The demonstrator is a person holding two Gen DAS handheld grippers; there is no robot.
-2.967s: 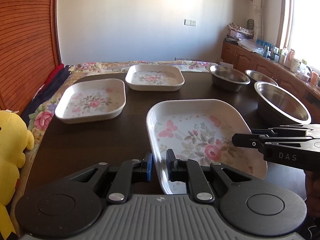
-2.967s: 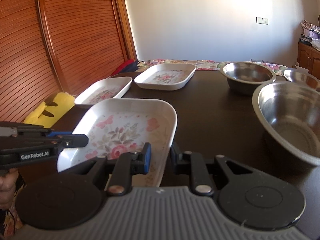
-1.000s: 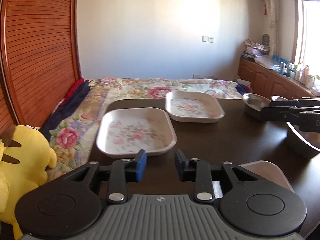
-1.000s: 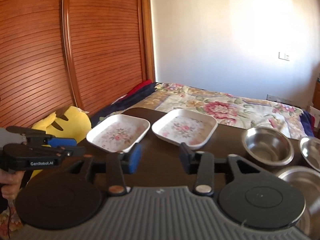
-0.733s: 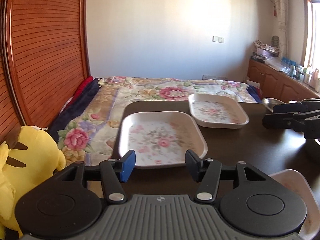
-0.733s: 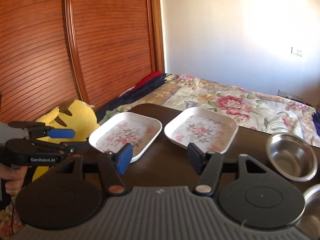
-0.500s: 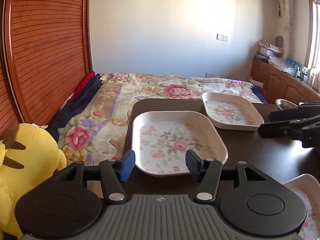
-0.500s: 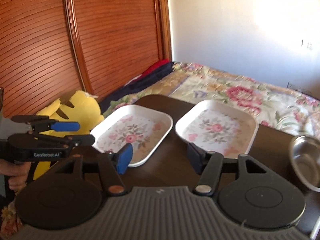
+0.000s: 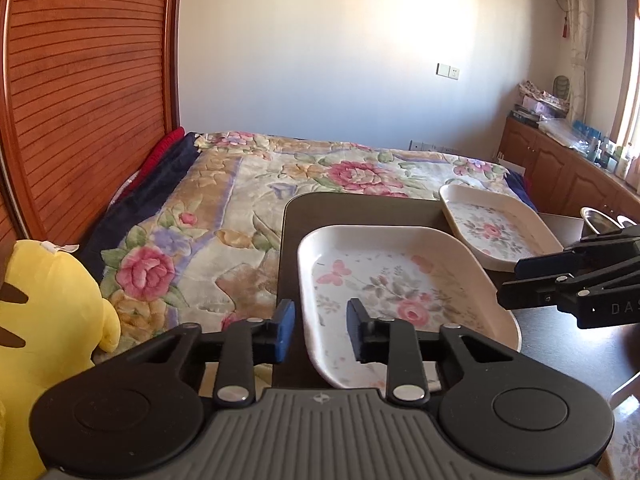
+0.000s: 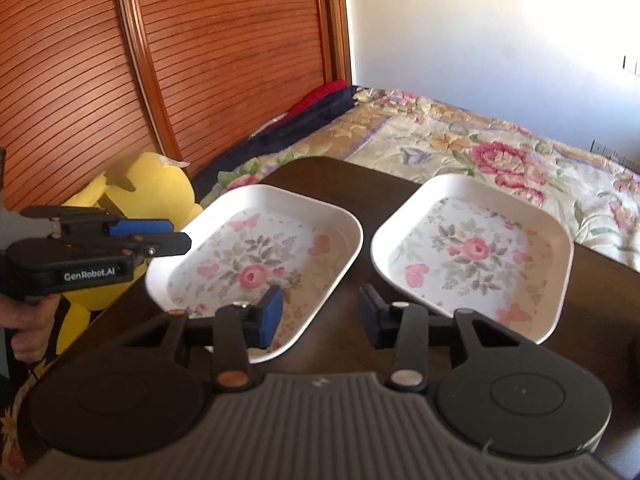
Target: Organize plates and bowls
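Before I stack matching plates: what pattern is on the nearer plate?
Pink roses and butterflies; right wrist view.

Bare strip of dark table [image 10: 356, 276] runs between left floral plate [image 10: 256, 260] and right floral plate [image 10: 476, 248]; right gripper [image 10: 320, 316] jaws apart, lined up with that strip. Left gripper [image 9: 320, 332], jaws apart, straddles the left plate's near-left rim [image 9: 306, 320]. Left of table: yellow plush toy [image 9: 44, 332] close by the edge (crowds that side). Far table corner [image 9: 340, 208] bare.

Floral plates [image 10: 256, 256] glossy white, plastic-looking; table [image 10: 344, 320] dark smooth wood; wardrobe doors [image 10: 224, 60] ribbed varnished wood; bedspread [image 9: 248, 216] quilted cloth.
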